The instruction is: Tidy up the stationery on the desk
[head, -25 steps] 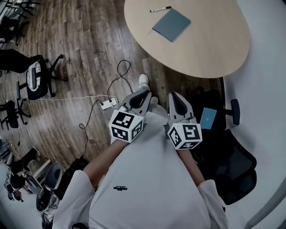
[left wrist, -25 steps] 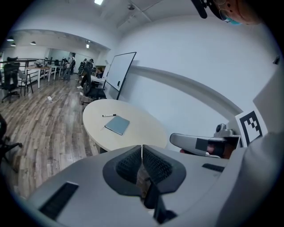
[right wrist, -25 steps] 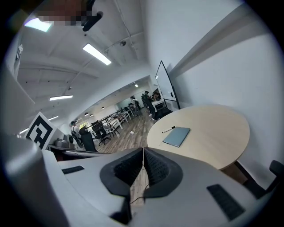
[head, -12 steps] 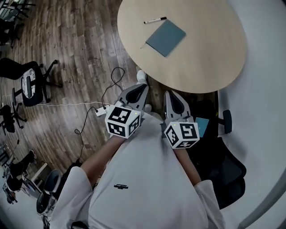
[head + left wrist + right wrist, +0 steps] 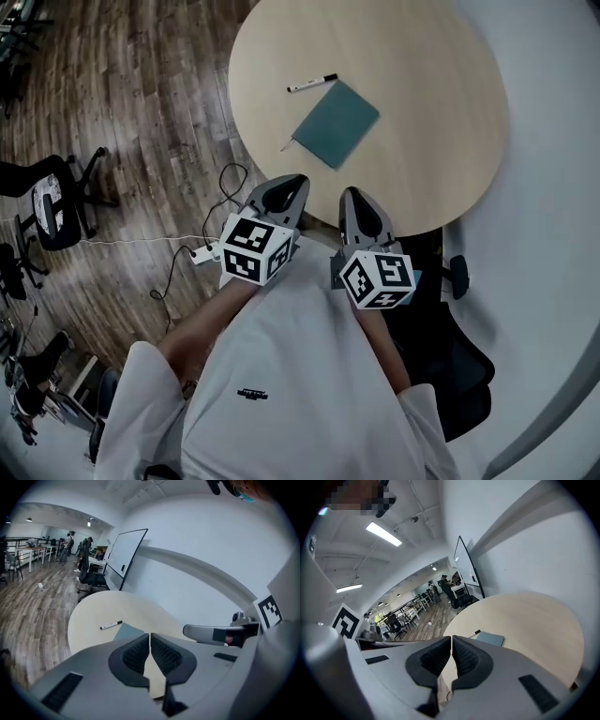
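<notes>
A teal notebook lies on the round wooden table, with a white marker with a black cap just beyond it and a thin pencil at its near left corner. My left gripper and right gripper hang side by side at the table's near edge, both shut and empty, short of the notebook. In the left gripper view the marker and the notebook show above the closed jaws. In the right gripper view the notebook lies past the jaws.
A black office chair stands at my right by the white wall. On the wood floor to the left lie a cable and a power strip, with more chairs beyond. A whiteboard stands behind the table.
I have stepped up to the table: it and the notebook have slid nearer and lower in the head view, and both grippers now reach its near edge.
</notes>
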Available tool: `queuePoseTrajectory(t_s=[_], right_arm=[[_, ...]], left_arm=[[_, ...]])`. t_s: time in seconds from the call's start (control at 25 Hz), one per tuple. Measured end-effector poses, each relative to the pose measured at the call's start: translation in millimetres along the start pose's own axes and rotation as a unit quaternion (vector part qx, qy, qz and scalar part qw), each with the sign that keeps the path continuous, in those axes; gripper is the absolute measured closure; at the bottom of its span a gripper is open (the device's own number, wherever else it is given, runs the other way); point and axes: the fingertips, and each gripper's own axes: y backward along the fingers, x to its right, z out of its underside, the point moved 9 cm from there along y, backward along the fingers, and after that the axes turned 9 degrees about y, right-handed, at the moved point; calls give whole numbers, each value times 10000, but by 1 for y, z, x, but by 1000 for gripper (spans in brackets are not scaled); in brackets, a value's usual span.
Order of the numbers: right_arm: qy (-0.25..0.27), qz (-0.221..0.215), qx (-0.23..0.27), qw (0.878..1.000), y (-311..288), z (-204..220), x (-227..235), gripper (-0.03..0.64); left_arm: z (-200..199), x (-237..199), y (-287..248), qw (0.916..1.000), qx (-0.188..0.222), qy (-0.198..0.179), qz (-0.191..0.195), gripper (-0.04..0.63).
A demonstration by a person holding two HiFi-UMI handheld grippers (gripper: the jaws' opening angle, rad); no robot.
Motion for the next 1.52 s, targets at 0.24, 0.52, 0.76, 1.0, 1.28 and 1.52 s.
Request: queuePoseTrajectory(t_s=[0.24,0.52,0.76,1.0,1.28,1.52], right_arm=[[-305,208,-302,9989,-49,-9,36,581],[-199,142,-751,9969,-69,-7,69,581],[-199,535,-521,9970,-93,9,81,581],[-284,882,-411,9948,-113,22,84,581],[-443,936,-490,9934,-134,39,101,581],[-656,939,-755,9905,-144,66,113,580]], left_arm=[[-26,-24,-59,9997,-224,33,-66,569],[-43,-28,-103,9998,-151,8,-154,569],[-39,-45,-124,9989,-263,-385,-110,568],[-29,-66,-141,9965,-492,-676,17,568],[-19,-91,-167,9929,-738,-909,-230,568],[-2,-109,-195,9872,-840,-1319,-316,568]])
